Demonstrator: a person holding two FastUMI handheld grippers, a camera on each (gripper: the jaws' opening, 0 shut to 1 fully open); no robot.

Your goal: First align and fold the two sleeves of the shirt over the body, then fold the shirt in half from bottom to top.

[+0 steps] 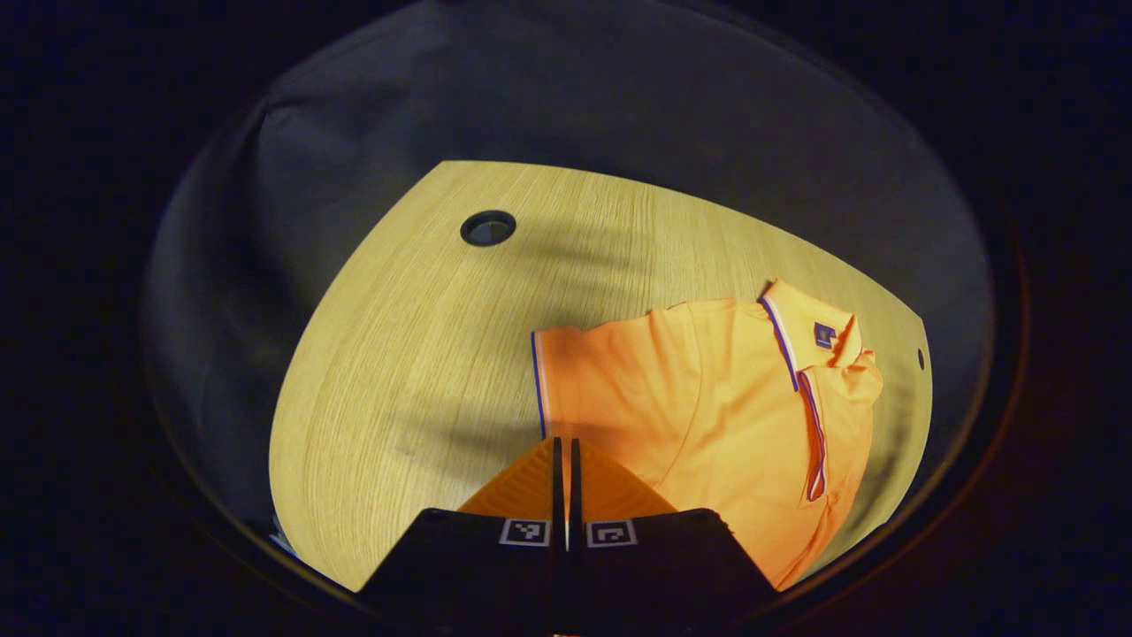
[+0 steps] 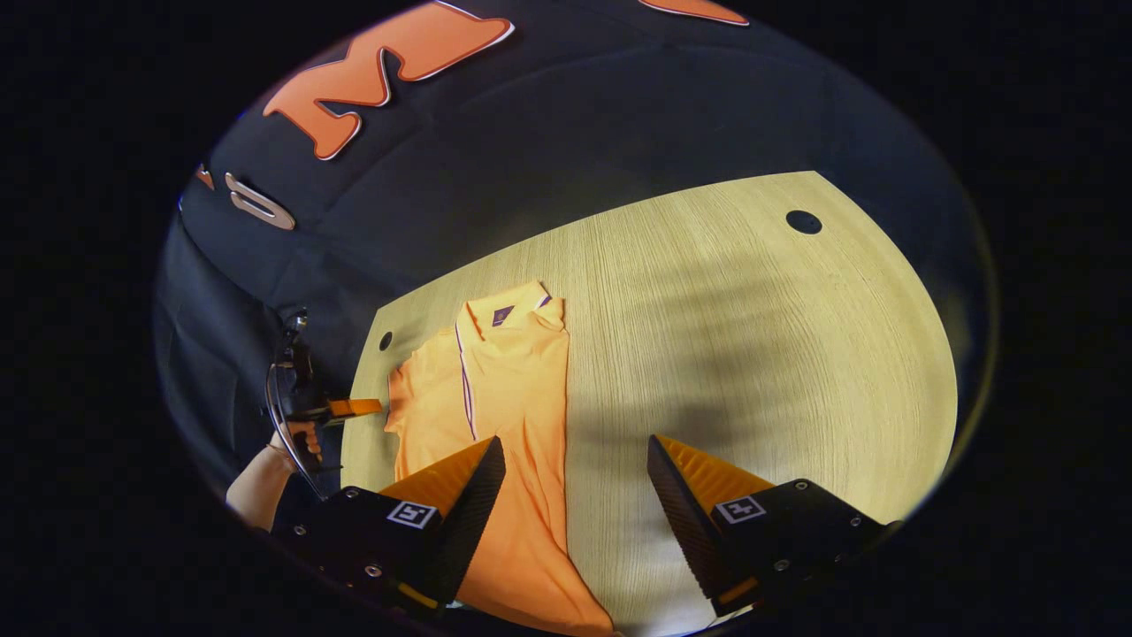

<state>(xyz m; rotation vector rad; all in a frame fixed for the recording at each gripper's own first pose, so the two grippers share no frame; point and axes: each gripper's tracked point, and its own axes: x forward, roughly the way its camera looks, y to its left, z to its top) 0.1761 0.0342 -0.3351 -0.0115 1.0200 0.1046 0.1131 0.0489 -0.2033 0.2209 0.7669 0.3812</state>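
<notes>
An orange polo shirt (image 1: 707, 398) with a striped collar and placket lies flat on the wooden table (image 1: 416, 354). My left gripper (image 1: 566, 442) is shut, its tips at the lower corner of the striped hem of the spread sleeve (image 1: 566, 372), pinching the cloth. In the right gripper view the same shirt (image 2: 517, 389) lies lengthwise, its right edge straight with no sleeve sticking out. My right gripper (image 2: 575, 440) hangs open over that edge, one finger above the body, the other above bare table (image 2: 761, 354). The left gripper (image 2: 358, 407) touches the sleeve (image 2: 407, 394) at the table's left edge.
Round cable holes sit in the tabletop, one far off (image 1: 487, 227) and one near the collar (image 1: 921, 358). A person's hand (image 2: 301, 438) holds the left gripper past the table's edge. Dark cloth walls surround the table. Bare wood stretches right of the shirt.
</notes>
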